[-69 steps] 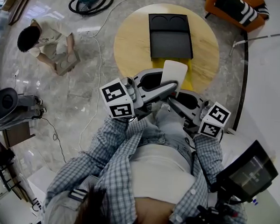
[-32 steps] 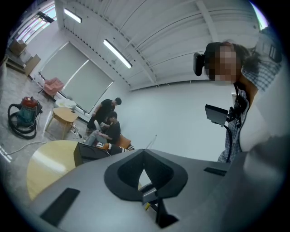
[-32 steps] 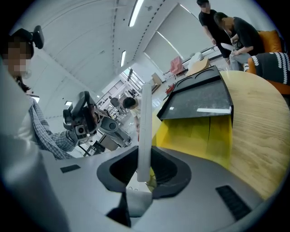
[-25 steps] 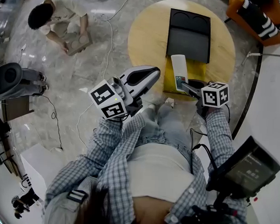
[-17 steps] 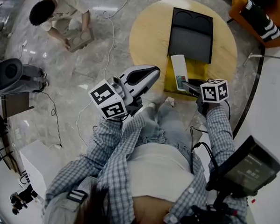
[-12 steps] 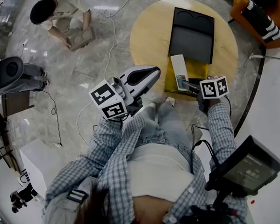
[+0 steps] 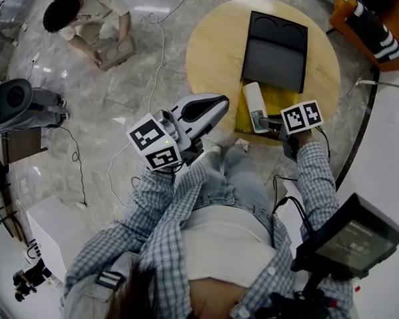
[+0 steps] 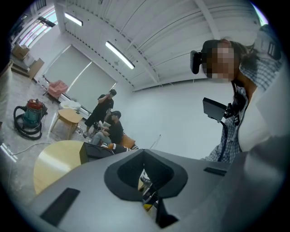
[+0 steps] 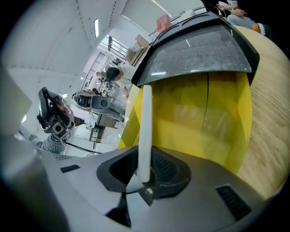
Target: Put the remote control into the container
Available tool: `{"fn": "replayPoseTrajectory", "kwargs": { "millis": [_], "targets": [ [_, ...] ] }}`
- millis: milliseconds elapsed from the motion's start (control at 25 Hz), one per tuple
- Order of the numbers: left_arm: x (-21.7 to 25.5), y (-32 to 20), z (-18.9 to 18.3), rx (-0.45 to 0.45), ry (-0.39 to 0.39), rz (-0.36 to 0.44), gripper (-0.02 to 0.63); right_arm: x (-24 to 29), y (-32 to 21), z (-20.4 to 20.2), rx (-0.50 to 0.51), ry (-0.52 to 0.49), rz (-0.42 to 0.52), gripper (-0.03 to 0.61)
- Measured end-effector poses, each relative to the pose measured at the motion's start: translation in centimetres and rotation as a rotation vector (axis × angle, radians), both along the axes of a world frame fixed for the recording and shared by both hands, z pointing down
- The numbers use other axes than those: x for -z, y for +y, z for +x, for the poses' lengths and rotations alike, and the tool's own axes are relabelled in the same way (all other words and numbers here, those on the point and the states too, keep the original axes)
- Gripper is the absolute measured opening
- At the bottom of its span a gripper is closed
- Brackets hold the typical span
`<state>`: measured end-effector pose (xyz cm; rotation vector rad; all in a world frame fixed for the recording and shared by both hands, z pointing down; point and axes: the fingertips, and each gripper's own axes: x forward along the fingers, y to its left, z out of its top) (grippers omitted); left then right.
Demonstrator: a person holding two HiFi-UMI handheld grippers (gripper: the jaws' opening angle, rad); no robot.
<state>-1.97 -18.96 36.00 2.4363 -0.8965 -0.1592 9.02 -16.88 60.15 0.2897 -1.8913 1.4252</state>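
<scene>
Remote [image 7: 255, 106] | right gripper [image 7: 268, 121] clamping its near end, centre-right of frame | now sinking and tipping nose-down over left part of yellow container [image 7: 284, 98] on round surface [image 7: 215, 49] | release looking near, remote not yet lying inside | left gripper [image 7: 220, 100] closed, empty, idling mid-frame.

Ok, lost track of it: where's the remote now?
Head view, right side: remote clamped in the right gripper, at the yellow container beside the black tray.

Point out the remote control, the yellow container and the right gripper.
remote control [image 7: 255, 98], head view, white upper body.
yellow container [image 7: 283, 98], head view, bare yellow inside.
right gripper [image 9: 144, 179], right gripper view, between its fingertips.
</scene>
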Motion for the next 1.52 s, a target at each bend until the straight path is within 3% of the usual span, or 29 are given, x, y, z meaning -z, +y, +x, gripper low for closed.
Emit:
{"fn": "replayPoseTrajectory", "kwargs": {
  "millis": [280,760,1520],
  "targets": [
    [0.0,0.1,-0.1,0.008,-0.008,0.001,0.009,-1.0,-0.2,0.0,0.007,0.048,-0.008,0.092],
    [-0.1,0.2,0.0,-0.005,-0.030,0.004,0.009,-1.1,-1.0,-0.2,-0.051,0.038,0.005,0.094],
    [-0.2,0.3,0.1,-0.013,-0.024,0.001,0.009,-1.3,-1.3,0.0,-0.038,0.128,0.083,0.095]
  ]
}}
